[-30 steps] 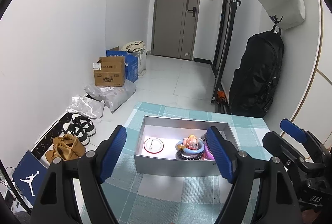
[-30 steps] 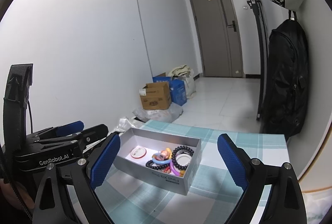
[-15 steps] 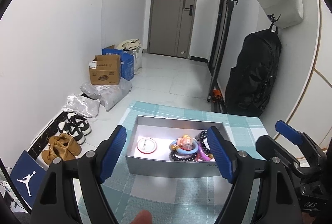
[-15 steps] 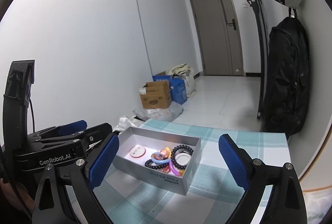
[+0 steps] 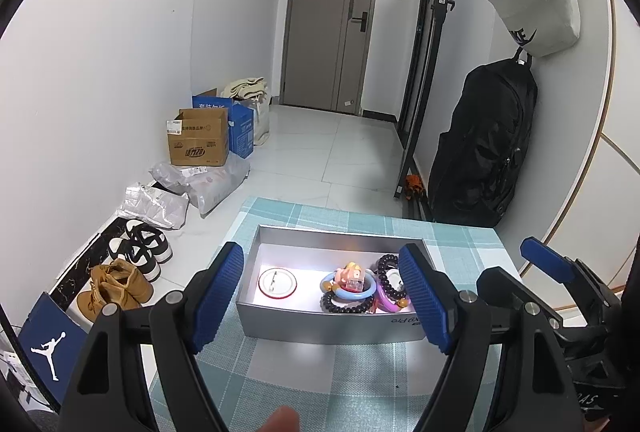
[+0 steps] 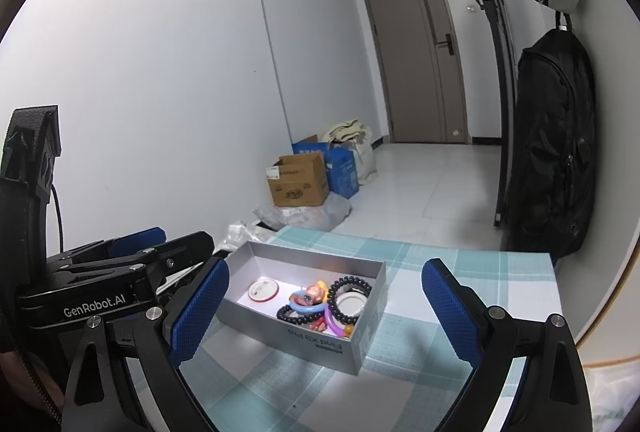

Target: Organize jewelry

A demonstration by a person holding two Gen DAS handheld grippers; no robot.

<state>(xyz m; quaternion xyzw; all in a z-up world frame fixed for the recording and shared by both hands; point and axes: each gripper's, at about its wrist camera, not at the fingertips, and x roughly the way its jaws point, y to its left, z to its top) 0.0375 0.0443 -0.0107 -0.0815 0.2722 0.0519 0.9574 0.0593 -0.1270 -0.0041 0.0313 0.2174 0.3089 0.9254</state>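
Observation:
A grey open box [image 5: 320,326] [image 6: 304,340] stands on a teal checked tablecloth [image 5: 320,384] [image 6: 460,272]. Inside lie a red-rimmed round badge [image 5: 277,283] [image 6: 263,290], a blue ring with a small orange figure [image 5: 349,282] [image 6: 306,302], black bead bracelets [image 5: 346,308] [image 6: 352,302] and a purple ring [image 5: 386,302]. My left gripper [image 5: 322,298] hovers open just in front of the box, nothing between its blue pads. My right gripper [image 6: 326,316] is open too, held over the table to the right of the left gripper [image 6: 108,296].
The table ends just behind the box, with tiled floor beyond. Cardboard boxes [image 5: 198,142], plastic bags [image 5: 200,184] and shoes [image 5: 120,280] line the left wall. A black backpack [image 5: 484,148] and a white bag [image 5: 532,0] hang at the right. A fingertip [image 5: 282,420] shows at the bottom.
The left wrist view has shifted slightly, so the box now sits a little lower and more centred between the pads. A fingertip has appeared at the bottom edge. Both grippers remain open.

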